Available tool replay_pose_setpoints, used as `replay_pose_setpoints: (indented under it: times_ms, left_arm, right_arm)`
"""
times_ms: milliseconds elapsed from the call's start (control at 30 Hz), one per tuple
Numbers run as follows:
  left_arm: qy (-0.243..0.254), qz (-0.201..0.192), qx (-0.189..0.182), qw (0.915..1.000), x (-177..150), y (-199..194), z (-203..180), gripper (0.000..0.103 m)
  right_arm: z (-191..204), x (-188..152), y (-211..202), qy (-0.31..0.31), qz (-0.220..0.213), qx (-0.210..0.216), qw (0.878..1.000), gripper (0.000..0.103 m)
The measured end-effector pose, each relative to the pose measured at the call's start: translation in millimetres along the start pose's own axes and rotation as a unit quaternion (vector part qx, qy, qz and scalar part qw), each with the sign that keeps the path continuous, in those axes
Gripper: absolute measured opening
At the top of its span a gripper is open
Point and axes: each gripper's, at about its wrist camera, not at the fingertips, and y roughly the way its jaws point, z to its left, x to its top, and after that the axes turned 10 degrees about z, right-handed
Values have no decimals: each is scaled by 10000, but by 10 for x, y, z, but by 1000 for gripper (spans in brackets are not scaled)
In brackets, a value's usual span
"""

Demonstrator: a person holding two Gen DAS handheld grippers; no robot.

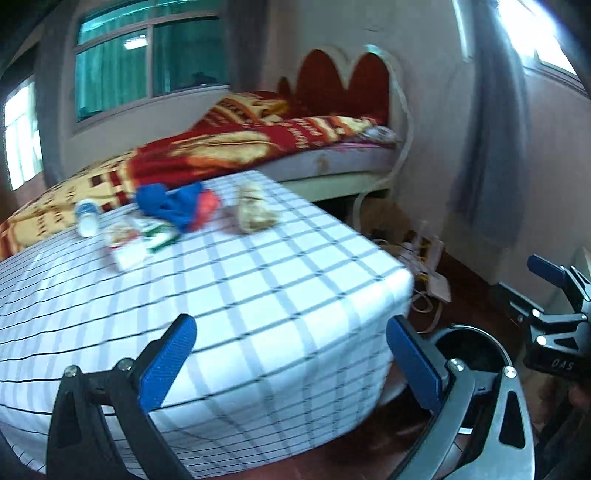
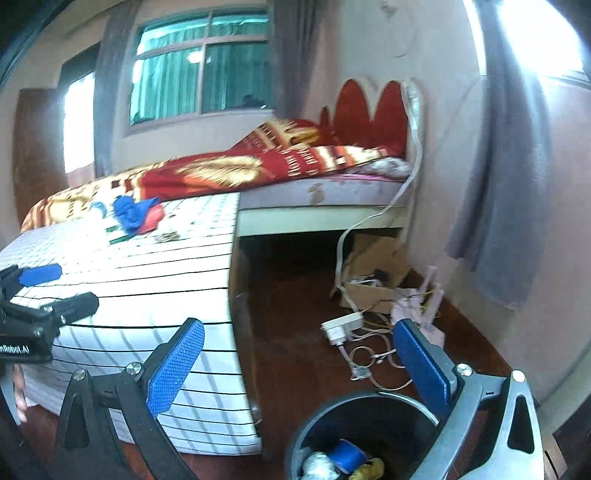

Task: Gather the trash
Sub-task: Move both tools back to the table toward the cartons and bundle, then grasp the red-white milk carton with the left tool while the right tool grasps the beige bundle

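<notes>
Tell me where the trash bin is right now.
The black trash bin stands on the floor beside the checked table's right corner, directly under the open right claw.

Both views are daylit and fairly bright, with a cool bluish cast; light enters through the green-curtained window point(image 1: 147, 62) behind the bed and, more strongly, through a blown-out window point(image 2: 532, 33) at upper right, where glare washes out the grey curtain point(image 2: 506, 177) edge; the checked tablecloth point(image 1: 258, 280) is evenly lit, its far litter smeared by motion blur; the floor under the bed point(image 2: 306, 251) lies in deep shadow; fisheye distortion bows walls and frames, and the corners vignette to black; fine detail is soft throughout.
</notes>
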Motion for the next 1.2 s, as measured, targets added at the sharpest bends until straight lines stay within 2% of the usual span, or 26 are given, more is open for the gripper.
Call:
replay_pose_setpoints:
  times_ms: [167,233,333,400,467,633,867,1067,1200]
  left_arm:
    - [-180,88,415,9989,43,-18,495,103]
    - [-295,198,545,9979,116,20,725,103]
    - [-518,182,825,9951,247,73,1062,103]
    - [-626,209,900,9938,313,144,1216,103]
    - [-728,321,927,9925,403,278,1376,101]
    - [-993,388,783,9912,589,569,1666,95]
    - [-1011,830,667,9892,804,1033,1798,91]
    - [-1075,1265,848,9825,891,1277,1970,91]
    - [-1306,1264,1120,9770,838,1253,2247,91]
  right_arm:
    - [365,309,105,-215,71,261,9994,103]
    - [530,521,209,-278,138,524,9981,103]
    - [771,808,380,-410,185,682,9967,103]
    - [961,1015,535,-518,200,883,9945,103]
    - [1111,1158,685,-660,279,888,9935,102]
    - [1452,1488,1221,-894,671,1036,9883,87]
    - [1668,1714,1825,-1064,1246,1022,9812,78]
    - [1698,1790,2112,-992,1506,1090,9775,78]
    - [1707,1798,2196,-965,1551,1079,9772,78]
